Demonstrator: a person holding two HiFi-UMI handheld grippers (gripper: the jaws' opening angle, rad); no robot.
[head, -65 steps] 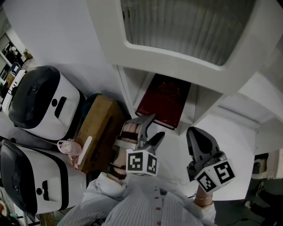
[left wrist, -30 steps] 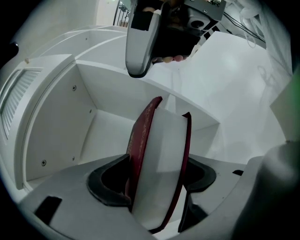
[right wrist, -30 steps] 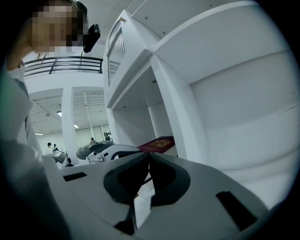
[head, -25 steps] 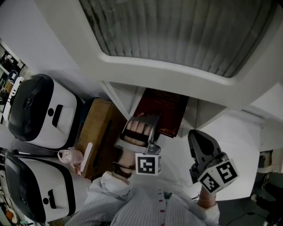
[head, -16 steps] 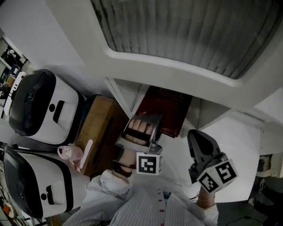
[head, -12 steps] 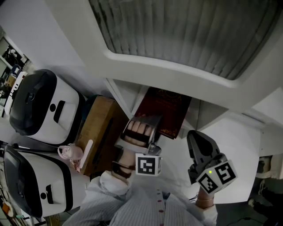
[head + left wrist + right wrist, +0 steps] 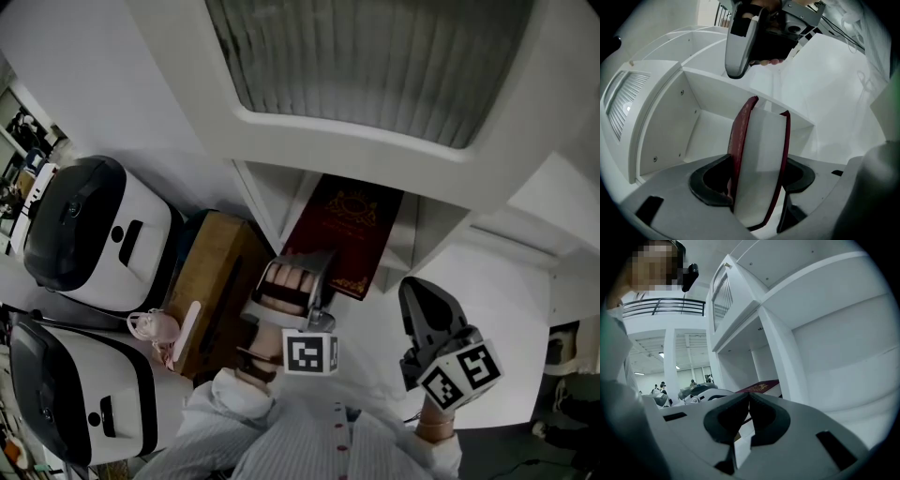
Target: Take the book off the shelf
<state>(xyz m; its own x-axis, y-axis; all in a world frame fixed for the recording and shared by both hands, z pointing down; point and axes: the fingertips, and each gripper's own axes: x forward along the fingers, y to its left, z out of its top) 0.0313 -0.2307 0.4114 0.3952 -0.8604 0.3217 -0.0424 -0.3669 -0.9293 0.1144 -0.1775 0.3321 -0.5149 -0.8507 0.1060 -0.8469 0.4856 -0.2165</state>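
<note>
A dark red book [image 7: 342, 225] with a gold emblem lies flat in a low compartment of the white shelf [image 7: 272, 192], its near end sticking out past the shelf front. My left gripper [image 7: 317, 272] is shut on that near end, one jaw on each cover. In the left gripper view the book [image 7: 761, 140] fills the gap of my left gripper [image 7: 757, 187], white page edge facing the camera. My right gripper [image 7: 417, 295] hangs to the right of the book, shut and empty. In the right gripper view, my right gripper [image 7: 749, 397] has its tips together, and the book [image 7: 759, 386] shows beyond them.
Two white-and-black appliances [image 7: 89, 225] [image 7: 70, 394] stand at the left. A brown cardboard box [image 7: 211, 281] sits between them and the shelf, with a small pink item [image 7: 150, 328] beside it. A slatted panel [image 7: 375, 56] overhangs the shelf. A white surface [image 7: 478, 300] lies to the right.
My left gripper, open and short of the book at first, has closed on its near end, and the book has slid slightly out of the compartment. The right gripper has stayed put.
</note>
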